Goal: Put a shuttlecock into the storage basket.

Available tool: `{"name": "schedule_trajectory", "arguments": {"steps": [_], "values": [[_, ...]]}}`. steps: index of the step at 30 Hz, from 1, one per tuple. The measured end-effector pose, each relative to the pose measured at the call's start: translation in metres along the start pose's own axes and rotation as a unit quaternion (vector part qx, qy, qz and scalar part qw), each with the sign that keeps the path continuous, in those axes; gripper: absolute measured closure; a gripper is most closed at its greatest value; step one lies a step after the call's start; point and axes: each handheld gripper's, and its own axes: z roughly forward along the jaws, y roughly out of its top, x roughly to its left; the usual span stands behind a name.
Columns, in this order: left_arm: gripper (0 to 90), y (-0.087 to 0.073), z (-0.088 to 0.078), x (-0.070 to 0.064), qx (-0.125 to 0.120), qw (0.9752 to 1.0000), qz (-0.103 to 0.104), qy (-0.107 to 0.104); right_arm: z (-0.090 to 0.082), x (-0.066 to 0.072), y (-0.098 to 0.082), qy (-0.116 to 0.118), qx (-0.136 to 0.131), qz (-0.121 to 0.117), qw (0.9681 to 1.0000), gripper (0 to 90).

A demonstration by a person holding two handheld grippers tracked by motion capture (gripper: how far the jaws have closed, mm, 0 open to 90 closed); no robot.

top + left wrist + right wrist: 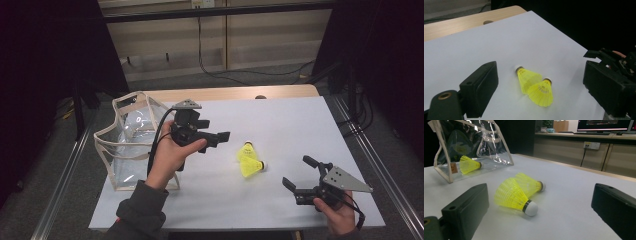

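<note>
Two yellow shuttlecocks with white corks lie side by side and touching on the white table, one [246, 151] just behind the other [251, 168]. My left gripper [215, 131] hovers to their left, pointing at them with its jaws open and nothing between them. In the left gripper view both shuttlecocks [529, 76] [541, 93] lie ahead of the jaws. My right gripper [299, 172] rests near the front right, open and facing the pair. In the right gripper view the nearer shuttlecock [511, 195] overlaps the farther one [530, 182].
A clear plastic bag [130, 140] with beige trim stands at the table's left edge; in the right gripper view the bag [486, 142] holds a third yellow shuttlecock [469, 164]. The table [285, 120] ends in a wooden strip at the back. Cables lie on the floor beyond.
</note>
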Motion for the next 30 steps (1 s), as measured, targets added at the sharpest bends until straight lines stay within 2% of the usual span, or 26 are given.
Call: {"name": "schedule_trajectory", "arguments": {"steps": [17, 30], "values": [[12.2, -0.015, 0.014, -0.003, 0.008, 0.9999, 0.007, -0.005, -0.001, 0.000, 0.000, 0.002, 0.000, -0.002, 1.0000, 1.1], [11.8, -0.031, 0.023, -0.005, 0.017, 0.9996, 0.013, -0.019, 0.001, 0.000, 0.000, 0.003, -0.002, -0.001, 1.0000, 1.1]]}}
